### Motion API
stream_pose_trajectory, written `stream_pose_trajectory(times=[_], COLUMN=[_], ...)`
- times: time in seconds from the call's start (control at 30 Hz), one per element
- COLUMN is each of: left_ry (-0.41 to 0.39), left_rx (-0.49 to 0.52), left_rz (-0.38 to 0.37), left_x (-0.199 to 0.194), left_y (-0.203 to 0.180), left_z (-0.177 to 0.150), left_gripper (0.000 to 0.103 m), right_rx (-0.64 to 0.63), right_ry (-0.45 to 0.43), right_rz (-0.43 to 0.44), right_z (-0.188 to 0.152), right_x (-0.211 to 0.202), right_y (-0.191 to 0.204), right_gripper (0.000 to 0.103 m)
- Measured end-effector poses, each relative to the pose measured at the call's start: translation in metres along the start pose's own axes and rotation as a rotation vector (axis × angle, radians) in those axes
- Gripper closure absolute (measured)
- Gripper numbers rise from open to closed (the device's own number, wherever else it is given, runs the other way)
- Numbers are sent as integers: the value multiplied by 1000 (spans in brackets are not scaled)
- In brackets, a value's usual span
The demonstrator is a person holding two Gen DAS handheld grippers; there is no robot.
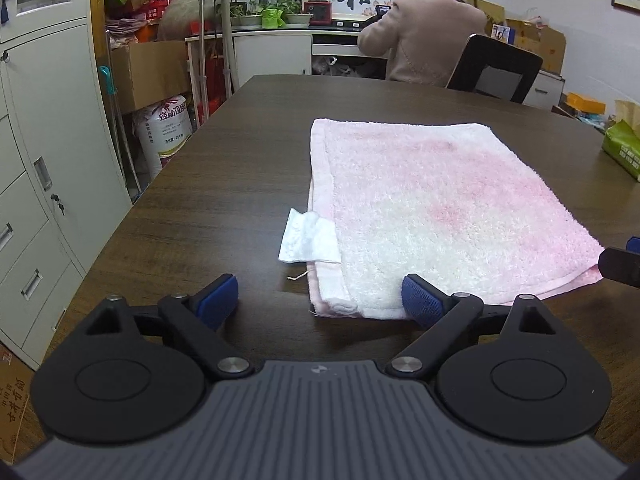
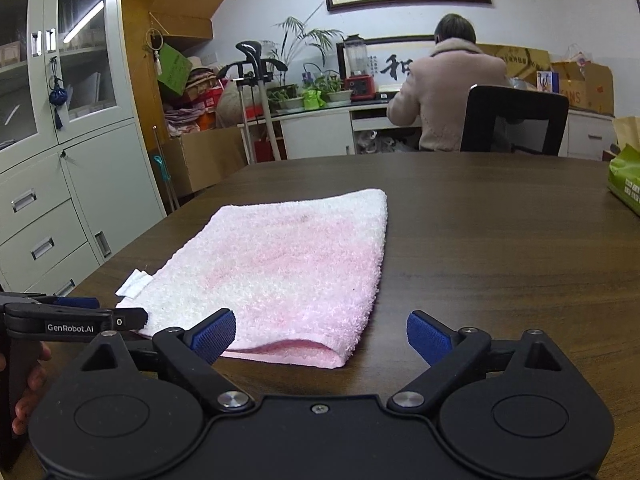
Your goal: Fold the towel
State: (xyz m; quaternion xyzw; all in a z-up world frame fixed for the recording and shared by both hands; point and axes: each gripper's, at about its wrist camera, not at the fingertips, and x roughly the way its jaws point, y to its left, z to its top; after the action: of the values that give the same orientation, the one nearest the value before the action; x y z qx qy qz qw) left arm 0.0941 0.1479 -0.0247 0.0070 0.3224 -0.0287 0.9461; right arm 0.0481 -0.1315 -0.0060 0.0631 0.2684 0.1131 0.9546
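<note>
A pink and white towel point(image 1: 432, 208) lies flat on the dark wooden table point(image 1: 224, 184), folded in layers, with a white care label point(image 1: 308, 242) sticking out of its left edge. My left gripper point(image 1: 320, 300) is open at the towel's near left corner, its right pad resting against the near edge. In the right wrist view the towel point(image 2: 280, 268) lies ahead and to the left. My right gripper point(image 2: 320, 338) is open around the towel's near right corner, empty. The left gripper's fingers point(image 2: 120, 320) show at the left edge of that view.
A green packet point(image 1: 622, 152) sits on the table at the far right, also in the right wrist view point(image 2: 626, 184). A person point(image 2: 448, 92) sits on a black chair point(image 2: 516, 120) beyond the far edge. Grey cabinets point(image 2: 60, 184) stand to the left.
</note>
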Motion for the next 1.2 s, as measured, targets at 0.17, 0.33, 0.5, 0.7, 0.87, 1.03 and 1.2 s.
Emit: stream_pose_trajectory(times=[0.17, 0.33, 0.5, 0.7, 0.87, 1.03, 1.2], left_ry=[13, 16, 11, 8, 5, 11, 15], left_rx=[-13, 3, 21, 49, 51, 58, 58], left_rz=[8, 2, -20, -61, -73, -92, -111], left_x=[3, 4, 3, 0, 1, 0, -1], left_y=[2, 1, 1, -5, -8, -11, -15], left_z=[1, 3, 3, 4, 6, 7, 8], left_gripper=[4, 5, 9, 35, 41, 59, 73], right_rx=[17, 16, 29, 21, 9, -3, -3], right_ry=[19, 50, 85, 93, 94, 96, 98], right_rz=[-11, -11, -8, -7, -12, 0, 5], right_z=[-1, 0, 0, 0, 0, -1, 0], right_x=[7, 14, 22, 25, 25, 23, 23], right_y=[1, 5, 5, 7, 9, 12, 10], right_gripper=[11, 17, 24, 25, 33, 38, 57])
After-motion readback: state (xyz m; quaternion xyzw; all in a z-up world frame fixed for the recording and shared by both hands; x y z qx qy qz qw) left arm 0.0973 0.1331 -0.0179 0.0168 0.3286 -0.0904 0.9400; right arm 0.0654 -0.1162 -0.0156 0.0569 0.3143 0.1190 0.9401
